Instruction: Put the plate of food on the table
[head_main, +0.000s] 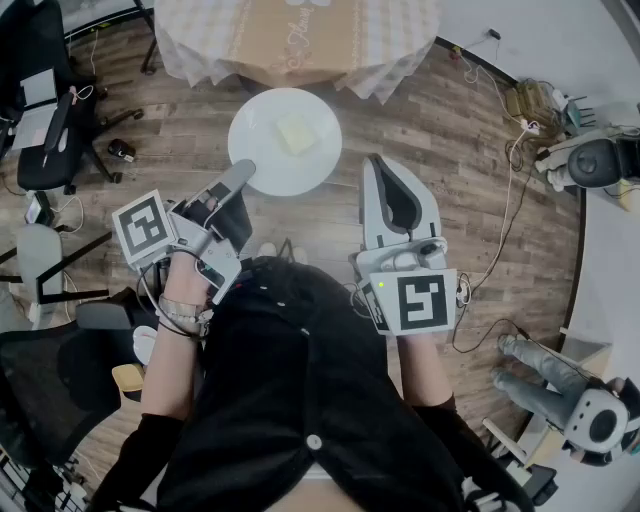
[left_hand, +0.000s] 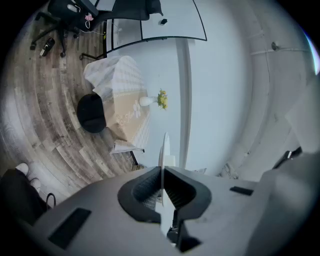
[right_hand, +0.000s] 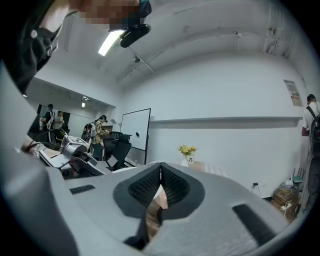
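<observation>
Wood floor (head_main: 480, 200): plate (head_main: 312, 165) in left tool (head_main: 240, 178)

Right tool (head_main: 378, 162): jaws pressed together, nothing between them. Left tool: clamped on near rim of white plate, pale food square (head_main: 297, 132) at its centre. Cloth-covered worktop (head_main: 300, 40) beyond plate

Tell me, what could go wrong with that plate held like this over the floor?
1. The left gripper pinches the plate only at its rim, above the wooden floor; it might slip or tip and fall.
2. The food lies loose on the plate, so a tilt could slide it off.
3. The right gripper is beside the plate with its jaws shut on nothing, so it gives no support.
</observation>
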